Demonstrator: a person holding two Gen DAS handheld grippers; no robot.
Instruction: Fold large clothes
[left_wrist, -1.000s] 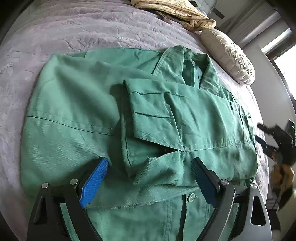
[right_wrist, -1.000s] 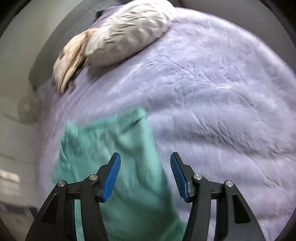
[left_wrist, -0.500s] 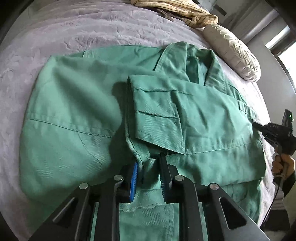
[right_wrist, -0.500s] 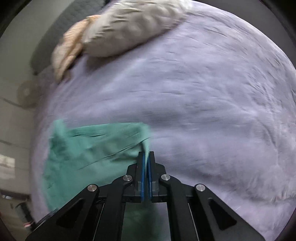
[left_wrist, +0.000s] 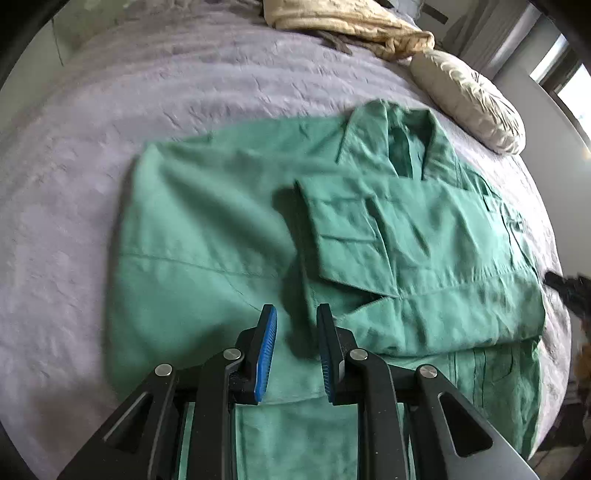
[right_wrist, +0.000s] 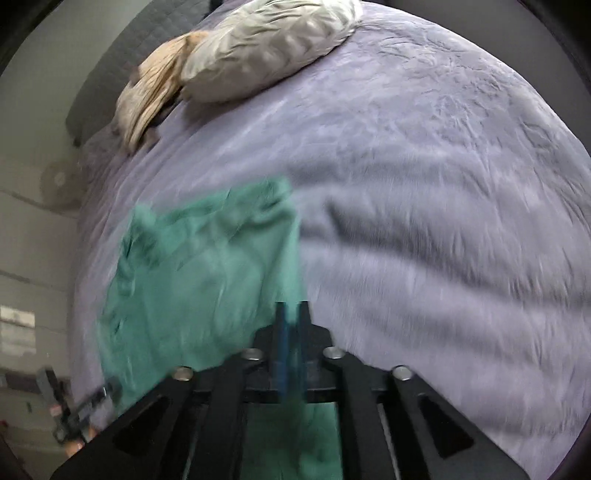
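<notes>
Green work shirt (left_wrist: 229, 236), bed (left_wrist: 110, 110): mid-fold. Left gripper (left_wrist: 293, 345) fingers narrow, empty; right gripper (right_wrist: 291, 350) opening around hem. Next: regrasp.

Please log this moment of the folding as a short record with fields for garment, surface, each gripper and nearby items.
garment: green jacket, collar at the far end, one sleeve folded across its front
surface: lilac bedspread
left gripper: jaws narrowly apart, a ridge of jacket fabric between the pads; grip unclear
right gripper: at the jacket's edge, fabric between the pads, jaws opening, view blurred
nearby items: cream pillow; yellowish striped cloth at the head of the bed
</notes>
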